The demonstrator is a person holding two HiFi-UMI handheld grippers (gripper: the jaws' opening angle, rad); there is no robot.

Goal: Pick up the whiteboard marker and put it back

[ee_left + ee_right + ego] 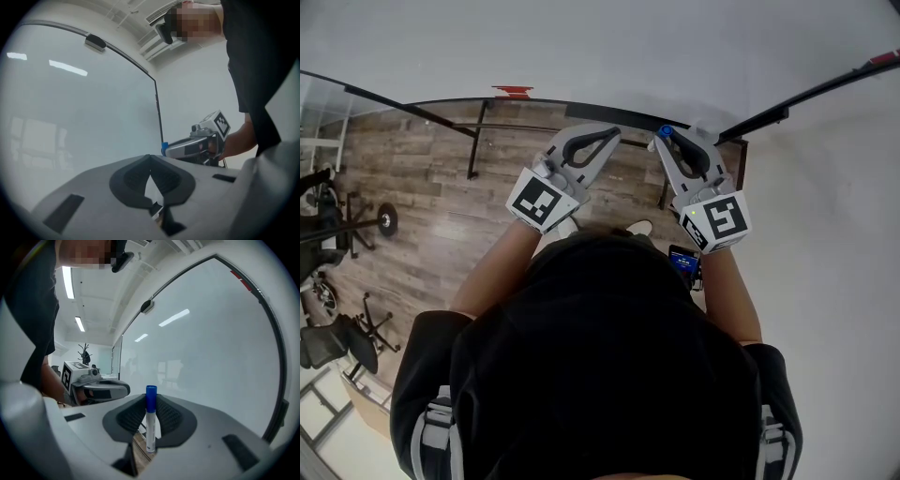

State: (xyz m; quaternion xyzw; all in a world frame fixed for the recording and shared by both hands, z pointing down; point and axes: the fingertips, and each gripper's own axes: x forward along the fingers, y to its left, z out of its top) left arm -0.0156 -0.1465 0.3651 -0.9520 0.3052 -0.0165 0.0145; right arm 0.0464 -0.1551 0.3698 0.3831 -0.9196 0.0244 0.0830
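The right gripper (151, 403) has its jaws partly closed on a white-barrelled, blue-capped whiteboard marker (150, 425), which stands upright between them. The left gripper (150, 161) holds nothing, jaw tips meeting.

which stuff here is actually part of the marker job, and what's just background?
Job: whiteboard marker, clamped in the right gripper; whiteboard.
Not in play: left gripper, shut and empty; office chair on the wood floor.
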